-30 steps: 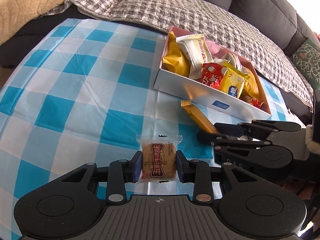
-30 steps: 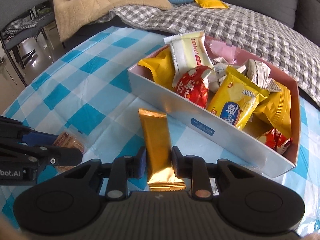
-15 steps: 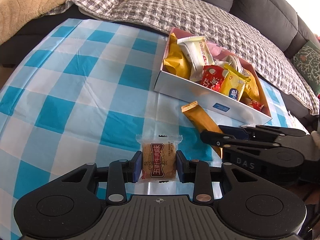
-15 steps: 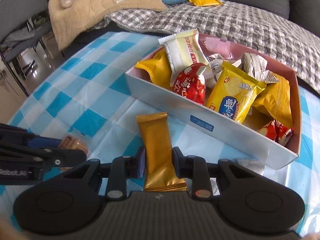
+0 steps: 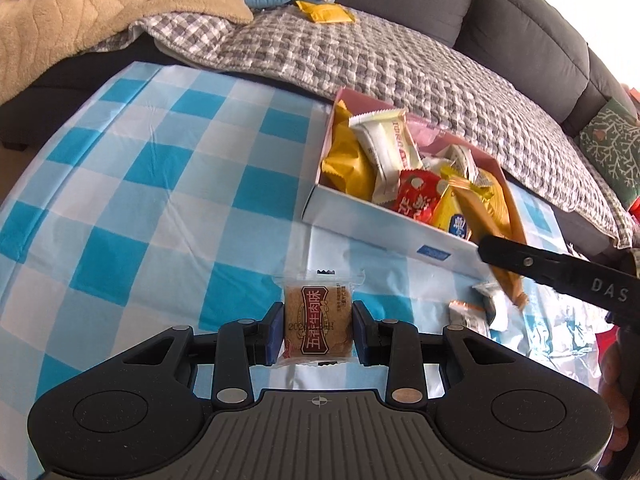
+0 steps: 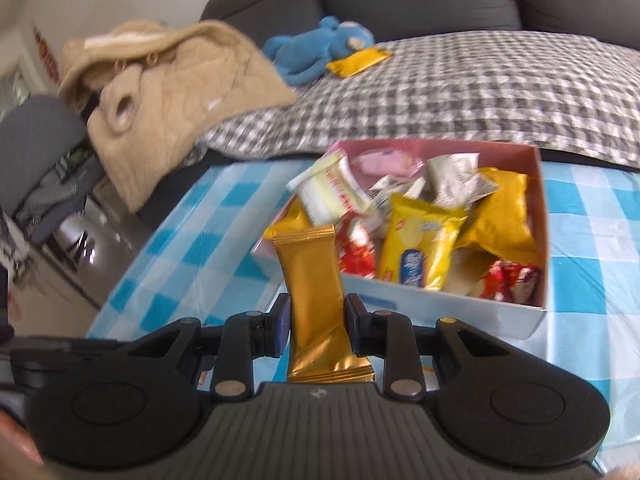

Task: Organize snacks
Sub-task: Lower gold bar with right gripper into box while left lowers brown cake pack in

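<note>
From the left wrist, the left gripper [image 5: 318,330] has its jaws pinching a small clear-wrapped biscuit [image 5: 319,326] by its two sides, low over the checked counter [image 5: 132,208]. The box [image 5: 384,224] sits ahead and to the right, already heaped with packets. Beside it the right gripper [image 5: 560,276] reaches in from the right edge, carrying a gold bar [image 5: 490,236] whose top end is over the box and whose lower end hangs below the jaw. A few small wrappers [image 5: 476,310] lie loose on the counter near the box's front wall.

From the right wrist, the picture is blurred. The right gripper [image 6: 316,330] has its jaws pinching the gold bar [image 6: 314,292] low on its length, so most of the bar stands above the grip. The box [image 6: 538,236] lies just ahead; its near left corner sits behind the bar.

Risks, as I judge them: the foil is slick and the grip is near one end, so the bar could pivot or slip out before it is over the box. The heap is high, so a packet dropped on top could slide over the wall. The biscuit is brittle; more squeeze could crack it. The two grippers may also crowd each other at the box.
</note>
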`<move>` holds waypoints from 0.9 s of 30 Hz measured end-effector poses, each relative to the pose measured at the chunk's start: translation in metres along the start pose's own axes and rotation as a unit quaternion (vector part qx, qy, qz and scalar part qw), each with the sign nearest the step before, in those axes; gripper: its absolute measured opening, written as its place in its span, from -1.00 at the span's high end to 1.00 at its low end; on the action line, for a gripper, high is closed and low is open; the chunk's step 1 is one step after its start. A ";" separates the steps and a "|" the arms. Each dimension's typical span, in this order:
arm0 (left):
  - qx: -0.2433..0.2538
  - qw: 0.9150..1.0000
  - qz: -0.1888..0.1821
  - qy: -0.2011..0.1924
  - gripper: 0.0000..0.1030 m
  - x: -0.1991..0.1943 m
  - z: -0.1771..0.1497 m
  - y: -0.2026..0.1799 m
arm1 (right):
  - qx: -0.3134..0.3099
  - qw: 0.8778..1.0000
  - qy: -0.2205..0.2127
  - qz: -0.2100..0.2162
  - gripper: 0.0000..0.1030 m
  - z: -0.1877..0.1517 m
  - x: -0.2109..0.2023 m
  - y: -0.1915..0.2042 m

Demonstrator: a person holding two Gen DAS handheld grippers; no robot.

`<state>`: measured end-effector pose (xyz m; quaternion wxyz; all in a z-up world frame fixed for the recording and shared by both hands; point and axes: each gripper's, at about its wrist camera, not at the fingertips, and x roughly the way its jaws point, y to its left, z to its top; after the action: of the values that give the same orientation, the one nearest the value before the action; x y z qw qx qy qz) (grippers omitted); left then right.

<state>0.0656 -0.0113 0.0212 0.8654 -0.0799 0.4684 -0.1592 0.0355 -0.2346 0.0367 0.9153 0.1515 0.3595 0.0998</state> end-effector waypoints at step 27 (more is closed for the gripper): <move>0.040 0.993 -0.101 -0.048 0.38 0.053 0.080 -0.089 | 0.159 0.980 -0.090 -0.078 0.50 0.007 -0.014 -0.075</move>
<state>0.1419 -0.1140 0.0488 0.8689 -0.0995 0.4092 -0.2601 0.0354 -0.3104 0.0245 0.9133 0.2750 0.2972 -0.0442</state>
